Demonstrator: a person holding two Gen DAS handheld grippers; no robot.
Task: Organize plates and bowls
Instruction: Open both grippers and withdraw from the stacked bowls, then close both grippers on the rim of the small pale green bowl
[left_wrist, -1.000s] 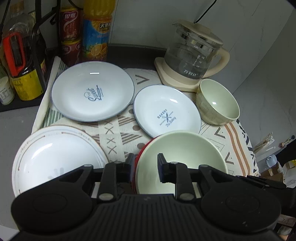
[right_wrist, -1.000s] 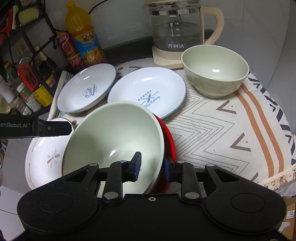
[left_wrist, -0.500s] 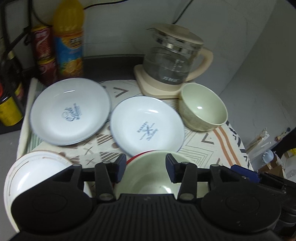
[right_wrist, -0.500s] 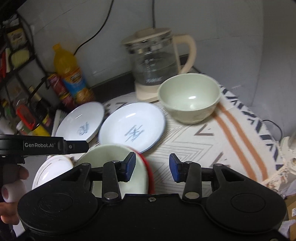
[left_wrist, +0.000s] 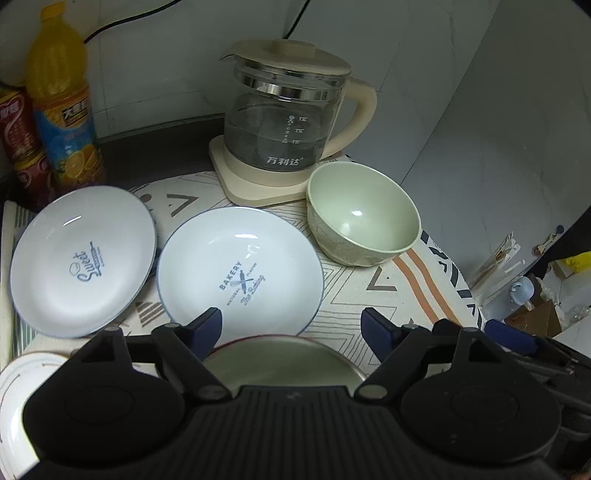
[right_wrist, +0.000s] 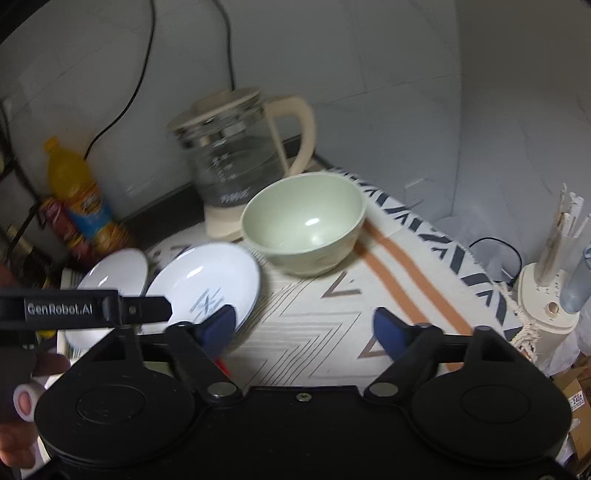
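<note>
My left gripper (left_wrist: 291, 328) stands open above the near rim of a pale green bowl (left_wrist: 280, 360) that rests in a red-rimmed dish. Beyond it lie two white plates with blue print, a "Bakery" plate (left_wrist: 240, 269) and a "Sweet" plate (left_wrist: 83, 260). A second green bowl (left_wrist: 362, 214) sits by the kettle. A white plate with a brown rim (left_wrist: 18, 398) is at lower left. My right gripper (right_wrist: 306, 328) is open over the patterned cloth, short of the green bowl (right_wrist: 304, 225) and right of the Bakery plate (right_wrist: 205, 284).
A glass kettle (left_wrist: 284, 125) on its cream base stands at the back. An orange juice bottle (left_wrist: 61, 99) and red cans (left_wrist: 20, 136) line the back left. The cloth-covered table (right_wrist: 402, 258) ends at the right, with clutter beyond it. A hand (right_wrist: 22, 398) holds the left gripper.
Both grippers let go of the green bowl's rim, opened wide and pulled back and up. The bowl stays nested in the red dish.
</note>
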